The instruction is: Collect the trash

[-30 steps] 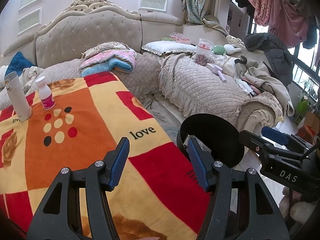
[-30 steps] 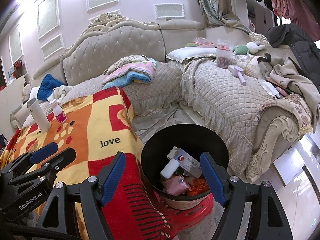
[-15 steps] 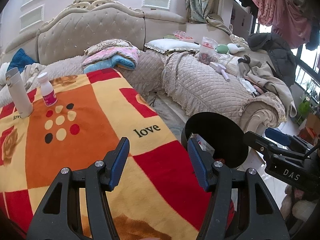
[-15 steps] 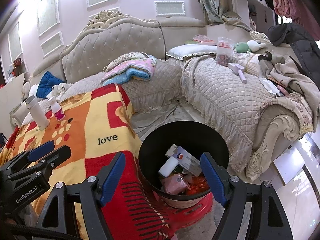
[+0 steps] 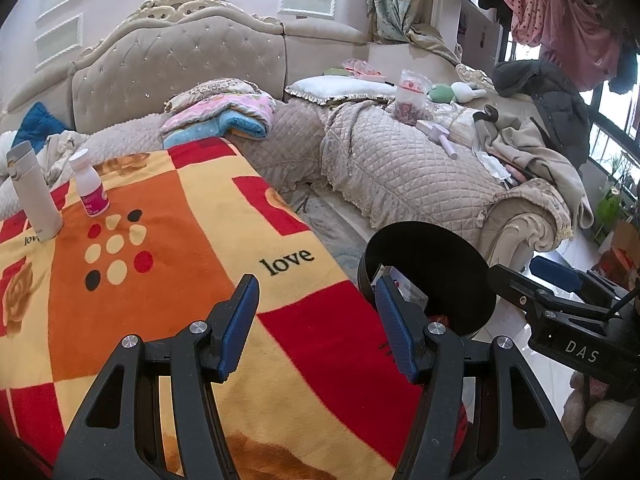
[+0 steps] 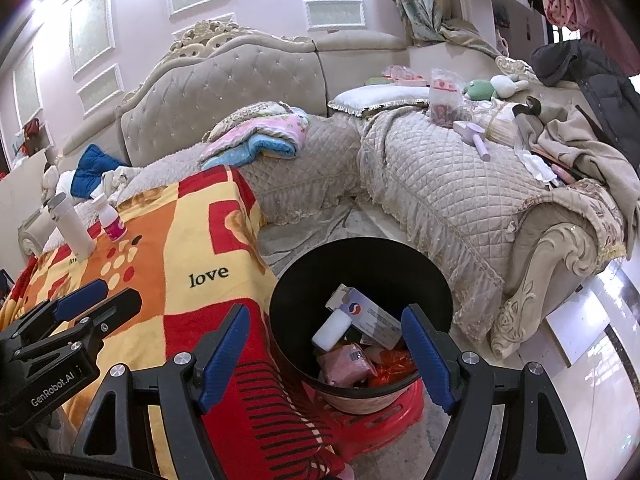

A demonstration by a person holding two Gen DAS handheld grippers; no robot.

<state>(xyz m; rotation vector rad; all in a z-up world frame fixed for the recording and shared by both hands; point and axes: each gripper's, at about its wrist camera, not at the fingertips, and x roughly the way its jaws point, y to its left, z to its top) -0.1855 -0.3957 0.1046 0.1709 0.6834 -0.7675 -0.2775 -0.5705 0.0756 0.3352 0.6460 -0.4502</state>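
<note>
A black trash bin [image 6: 304, 276] stands beside the blanket-covered table [image 6: 192, 240] and holds a white box [image 6: 370, 316], a white bottle [image 6: 331, 330] and a pink packet [image 6: 344, 364]. The bin also shows in the left wrist view [image 5: 436, 264]. My right gripper [image 6: 324, 356] is open and empty just above the bin's near rim. My left gripper [image 5: 318, 320] is open and empty over the table's near right edge. A small white bottle with a pink label [image 5: 90, 190] and a tall white tube [image 5: 34, 192] stand upright at the table's far left.
A quilted beige corner sofa [image 5: 400, 160] runs behind and to the right, with folded blankets [image 5: 224, 116], a pillow, a snack bag [image 5: 408, 96], a lilac brush and clothes on it. The bin sits on a red stool [image 6: 380, 424]. Tiled floor lies at right.
Both grippers have drifted slightly back and up, so the bin and table sit a little lower and farther in view. Both stay open and empty.
</note>
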